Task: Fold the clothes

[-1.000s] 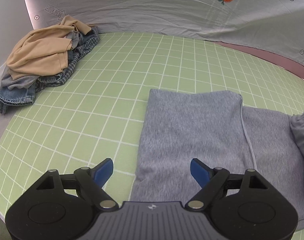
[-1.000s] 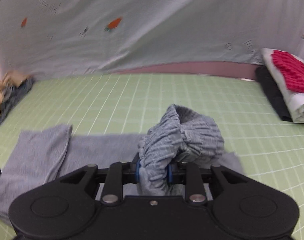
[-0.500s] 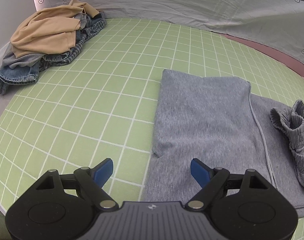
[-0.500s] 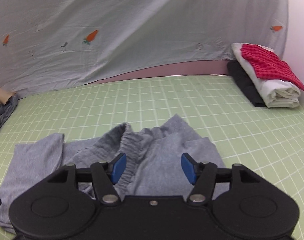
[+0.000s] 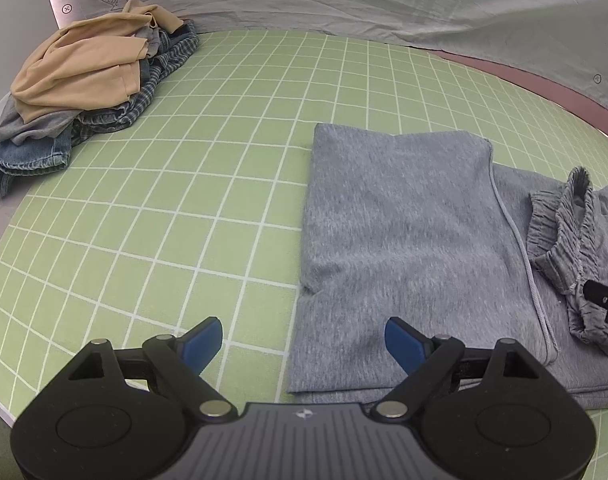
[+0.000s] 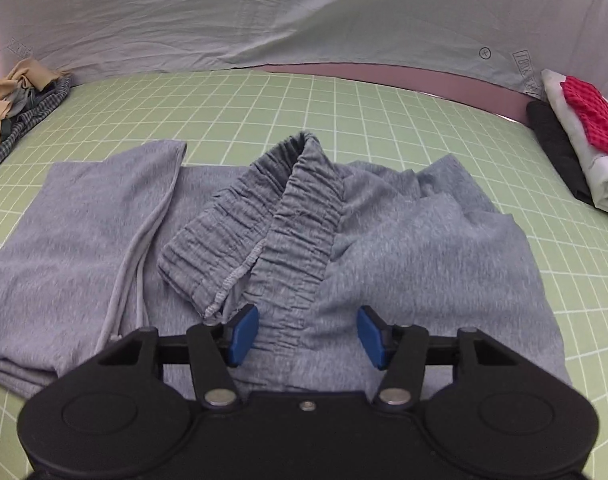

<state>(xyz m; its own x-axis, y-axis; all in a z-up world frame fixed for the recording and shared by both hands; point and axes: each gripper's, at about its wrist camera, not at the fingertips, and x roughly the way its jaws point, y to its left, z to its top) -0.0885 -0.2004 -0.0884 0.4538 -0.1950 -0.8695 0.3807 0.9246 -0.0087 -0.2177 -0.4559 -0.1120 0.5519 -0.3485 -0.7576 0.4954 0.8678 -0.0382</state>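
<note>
Left tongs (image 5: 304,340): gaping wide, gripping nothing, hovering over the near left edge of the grey sweatpants (image 5: 403,240). Right tongs (image 6: 307,330): likewise spread, empty, straddling the bunched elastic waistband (image 6: 272,208), which is lying crumpled on top of the trousers. Sweatpants are lying partly folded on the green gridded desk (image 5: 184,200). An unsorted heap of beige and denim clothes (image 5: 84,80) is sitting at the far left corner; a folded stack with a red item (image 6: 583,128) is resting far right. A carrot-print sheet (image 6: 304,20) is hanging behind.
</note>
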